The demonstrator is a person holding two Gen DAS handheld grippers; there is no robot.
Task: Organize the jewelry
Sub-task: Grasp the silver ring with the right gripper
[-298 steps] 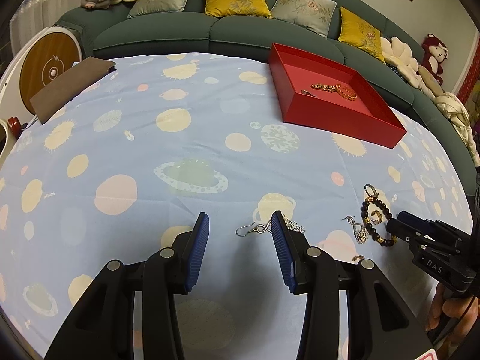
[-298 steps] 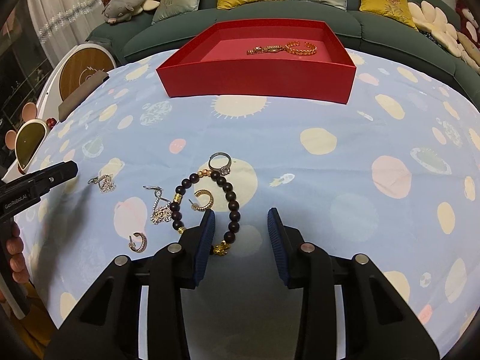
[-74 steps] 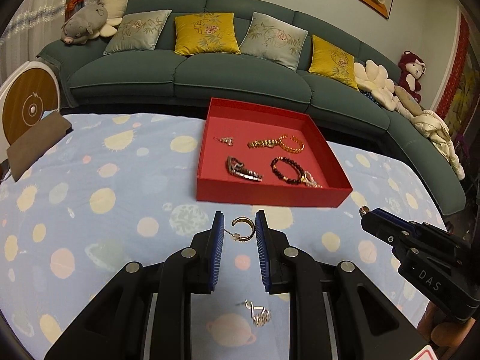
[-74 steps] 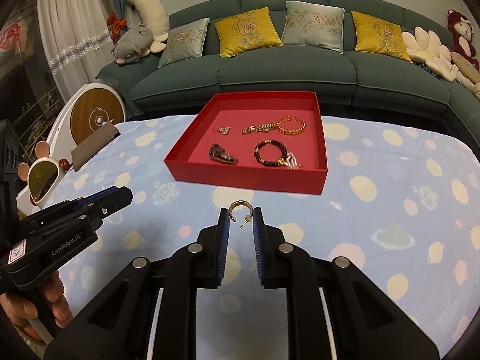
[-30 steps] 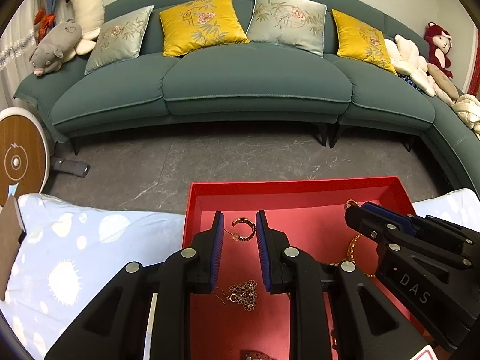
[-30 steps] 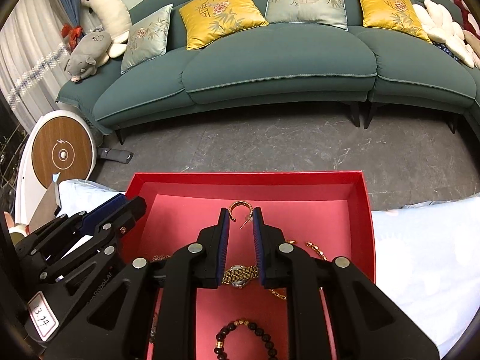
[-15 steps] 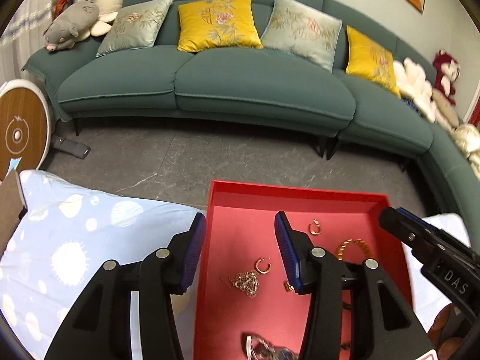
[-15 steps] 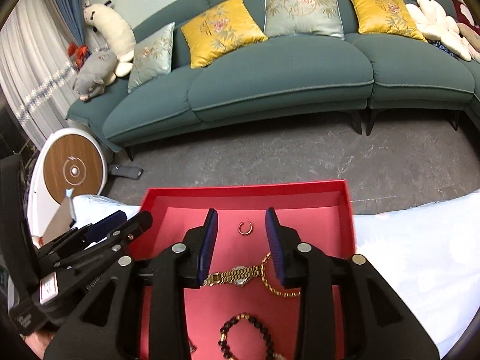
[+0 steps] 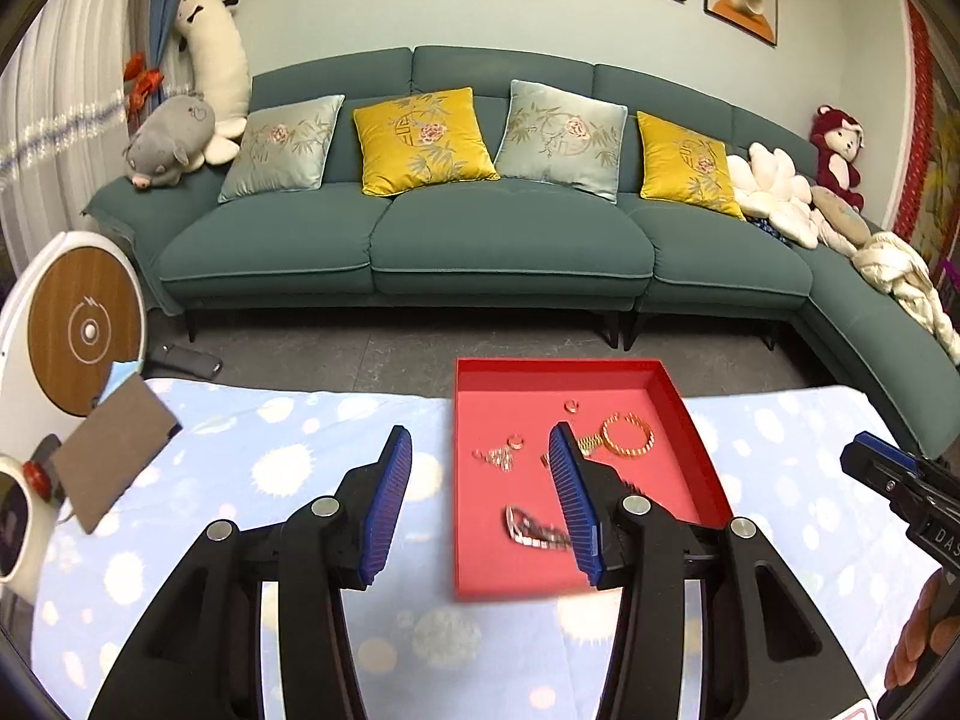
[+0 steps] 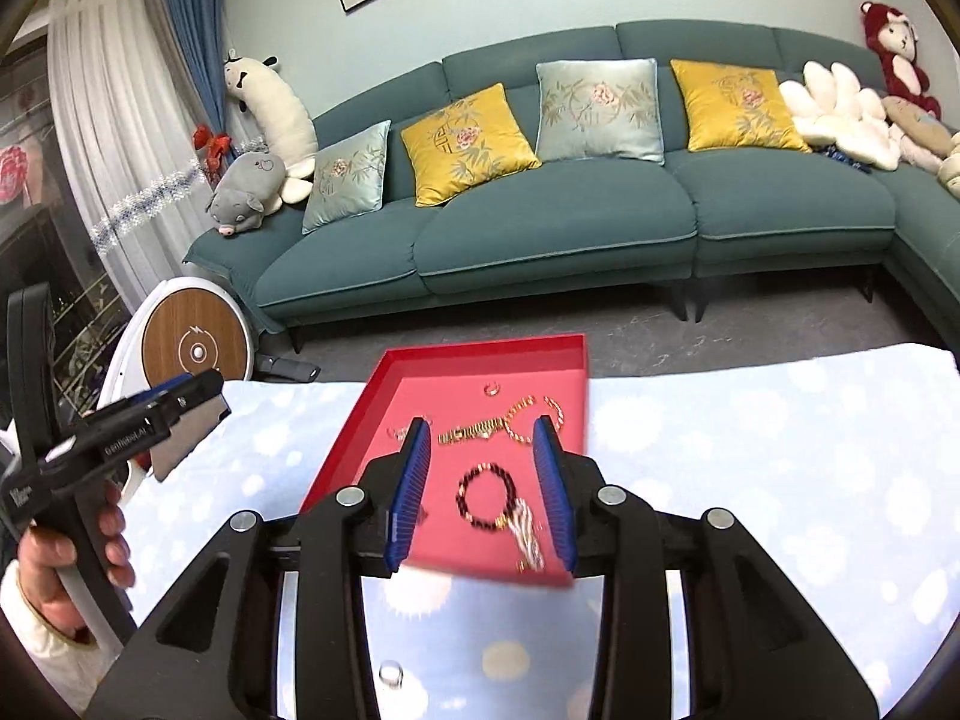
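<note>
On the spotted blue tablecloth (image 9: pixel 288 468), a shallow red tray (image 9: pixel 678 414) is seen holding gold chains, a dark beaded bracelet (image 10: pixel 486 495) and small earrings. Left gripper (image 9: pixel 480 504) and right gripper (image 10: pixel 483 489) are held spread wide, nothing between their pads. A lone ring (image 10: pixel 390 673) is seen near the right gripper, outside the tray.

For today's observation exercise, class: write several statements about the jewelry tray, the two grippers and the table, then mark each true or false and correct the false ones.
1. Both the left gripper and the right gripper are open and hold nothing. True.
2. The red tray is empty. False: it holds several pieces, including a gold bracelet and a dark beaded bracelet.
3. A silver ring lies on the tablecloth, outside the tray. True.
4. The tray sits on the green sofa. False: it sits on the tablecloth, in front of the sofa.
5. The beaded bracelet lies on the tablecloth. False: it is inside the tray.
</note>
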